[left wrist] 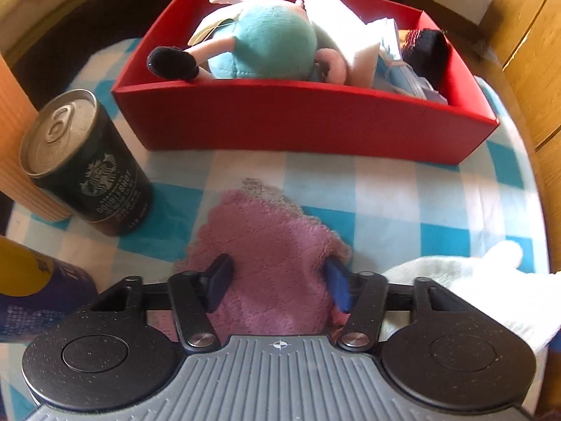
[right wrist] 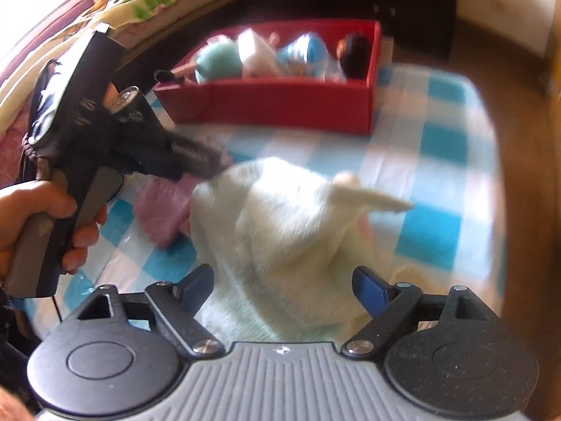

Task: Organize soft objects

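Observation:
A pink fluffy cloth (left wrist: pixel 270 256) lies on the blue checked tablecloth (left wrist: pixel 403 193). My left gripper (left wrist: pixel 280 284) is open, its fingers straddling the cloth's near end. A white fluffy towel (right wrist: pixel 280 231) lies bunched to the cloth's right, also showing in the left wrist view (left wrist: pixel 466 287). My right gripper (right wrist: pixel 284 291) is open with the towel between its fingers. The red box (left wrist: pixel 301 119) behind holds a teal plush toy (left wrist: pixel 273 42), a white sponge-like block (left wrist: pixel 343 31) and a dark knitted item (left wrist: pixel 427 52). The pink cloth (right wrist: pixel 161 210) shows in the blurred right wrist view beneath the left gripper (right wrist: pixel 196 161).
A dark Starbucks can (left wrist: pixel 87 165) stands left of the box, beside an orange ribbed cup (left wrist: pixel 14 140). A yellow and blue container (left wrist: pixel 31 291) is at the near left. Wooden floor (left wrist: pixel 526 52) lies right of the table. A floral bedspread (right wrist: pixel 122 3) is behind.

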